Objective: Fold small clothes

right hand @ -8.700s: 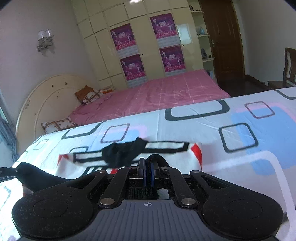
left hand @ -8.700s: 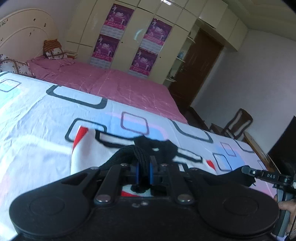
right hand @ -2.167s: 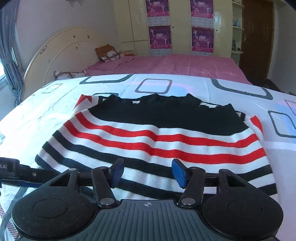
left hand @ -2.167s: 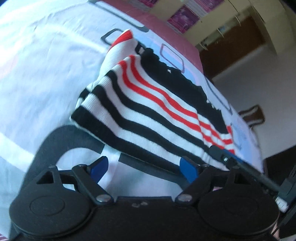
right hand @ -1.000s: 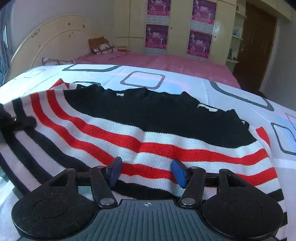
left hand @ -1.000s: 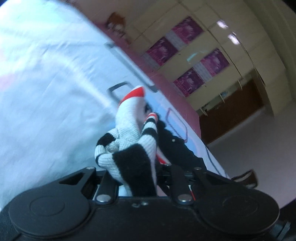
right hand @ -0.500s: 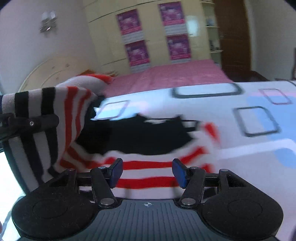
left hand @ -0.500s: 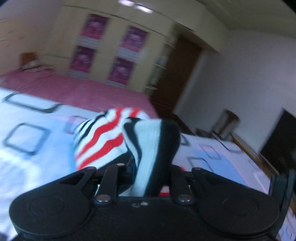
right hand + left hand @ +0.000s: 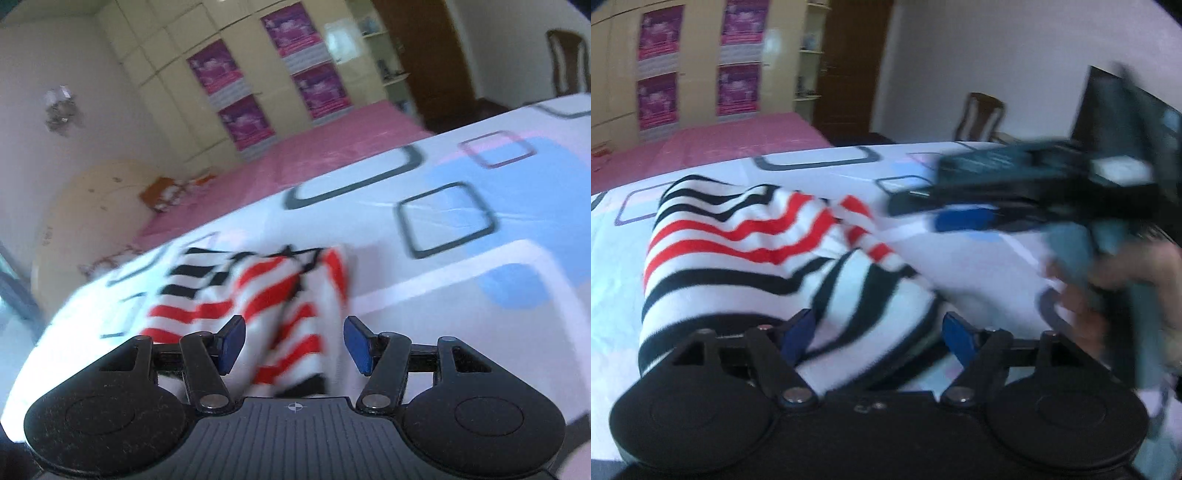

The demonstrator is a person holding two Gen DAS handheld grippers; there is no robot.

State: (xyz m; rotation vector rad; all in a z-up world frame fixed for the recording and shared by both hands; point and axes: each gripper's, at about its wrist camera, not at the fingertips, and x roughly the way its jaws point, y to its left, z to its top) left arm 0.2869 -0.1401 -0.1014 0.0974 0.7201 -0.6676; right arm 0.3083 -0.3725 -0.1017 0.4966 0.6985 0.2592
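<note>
Striped knit sweater, white with black and red bands point(image 9: 746, 254), lies bunched in a loose heap on the white bedsheet printed with rounded squares point(image 9: 820, 162); one side is doubled over the rest, edges ragged.

Left gripper point(image 9: 875, 332): jaws spread wide, blue pads either side of the cloth, nothing pinched. The sweater's near fold spills between them.

Right gripper point(image 9: 293, 345): jaws likewise apart, holding nothing, with the red-striped part just ahead. In the left view it crosses the right of the frame, blurred, above the sheet.

Risk, as I judge it: the fold is uneven and lumpy. A blind close here could catch several layers at once and drag the heap askew, undoing the fold.

Change: half a second ago the left jaws were clamped on the lifted sweater; now they are released and the garment is down. The right was open then too.
</note>
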